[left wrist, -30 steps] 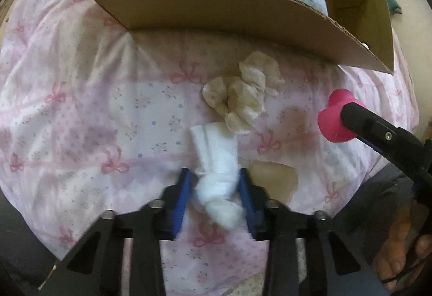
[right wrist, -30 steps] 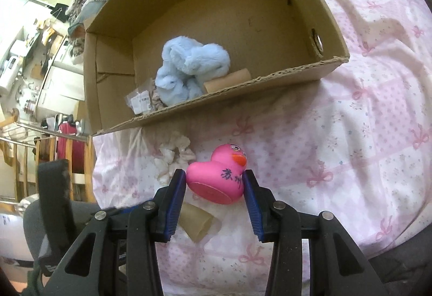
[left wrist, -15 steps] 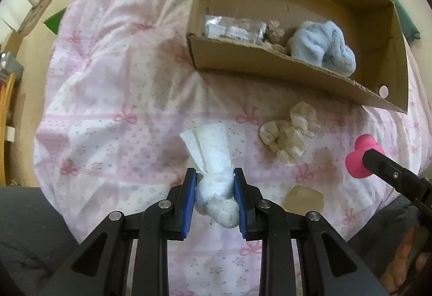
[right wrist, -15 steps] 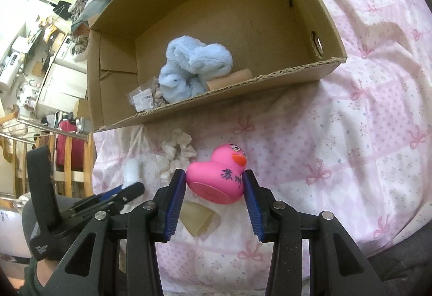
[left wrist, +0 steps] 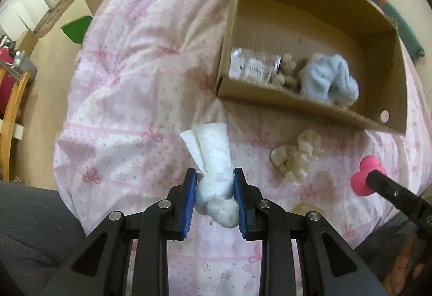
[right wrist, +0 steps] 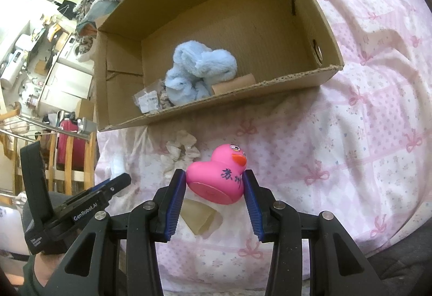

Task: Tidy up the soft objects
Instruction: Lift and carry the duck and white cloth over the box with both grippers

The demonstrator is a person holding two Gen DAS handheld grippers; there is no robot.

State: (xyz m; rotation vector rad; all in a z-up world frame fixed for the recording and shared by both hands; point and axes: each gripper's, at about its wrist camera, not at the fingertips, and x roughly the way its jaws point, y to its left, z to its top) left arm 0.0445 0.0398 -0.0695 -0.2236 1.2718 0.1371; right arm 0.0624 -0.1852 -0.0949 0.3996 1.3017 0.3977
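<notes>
Starting at the left, we see our left gripper [left wrist: 215, 198] with its blue pads [left wrist: 189, 201] pressed in narrowly on a white rolled cloth [left wrist: 213, 172], pinching it near its knotted lower end while the looser flat end fans out ahead of the fingertips, lifted clear of the pink bow-print bedspread [left wrist: 129, 85]. Ahead of this claw and to its right sits the open cardboard box [left wrist: 297, 104], resting on the bedspread; inside, against its near wall, we make out a clear plastic packet [left wrist: 252, 68], a small brownish plush thing [left wrist: 287, 72] too blurred to name, and a fluffy light-blue cloth [left wrist: 328, 82]. Between the box and the claw, off to the right, a crumpled cream cloth [left wrist: 297, 158] lies on the bedspread. Farther right, our right gripper [right wrist: 215, 182] is closed partway on a pink rubber duck [right wrist: 218, 177], one pad on each flank, the orange beak pointing right and dark characters showing on its side. Just below that claw's fingertips a translucent beige piece [right wrist: 199, 217] lies flat on the bedspread. Ahead of it the same box [right wrist: 216, 104] stands open toward us, with a cardboard tube [right wrist: 235, 84] lying beside the blue cloth at the near wall. From this view the left claw appears at the lower left edge, well apart from the duck.
</notes>
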